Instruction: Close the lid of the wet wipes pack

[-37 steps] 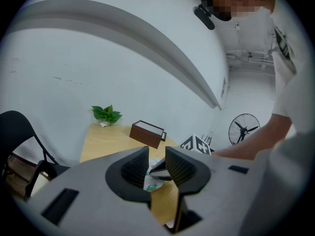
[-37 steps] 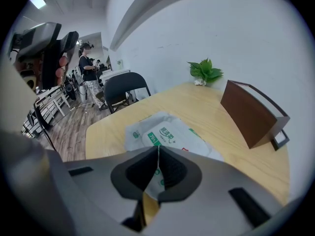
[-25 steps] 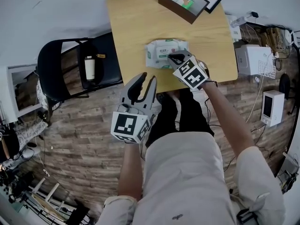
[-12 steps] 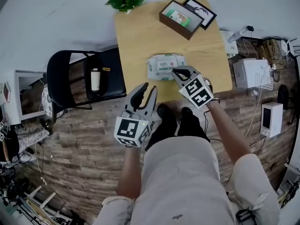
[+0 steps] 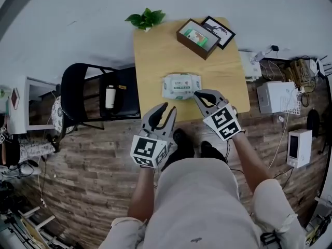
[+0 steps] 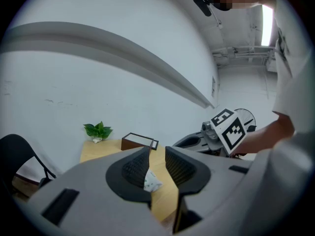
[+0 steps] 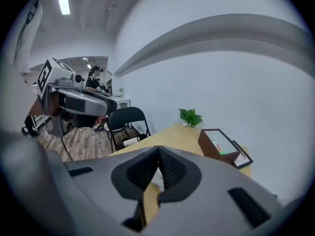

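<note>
1. Jaws first: the right gripper [image 5: 201,95] has its jaws pressed together tip to tip with nothing in them, and they've only just been closing. The left gripper [image 5: 168,108] has its jaws spread, and it's empty too.
2. The wet wipes pack [image 5: 181,85] lies flat on the table [image 5: 155,61], toward the person's edge. Neither gripper holds it. The right one hangs by its near corner, and the left one is off the table edge, over the floor.
3. The lid looks flat from the head view, with no flap sticking up, so I reckon the closing is done. It's too small to tell if it's clicked in properly, though.
4. My guess on the shut right jaws: closed tips make a handy blunt point for pushing a lid down. The left one probably isn't needed, since the pack sits steady by itself.
5. The box [image 5: 196,38] and picture frame [image 5: 218,31] sit at the far end, well apart from the pack, so nothing's in the way.
</note>
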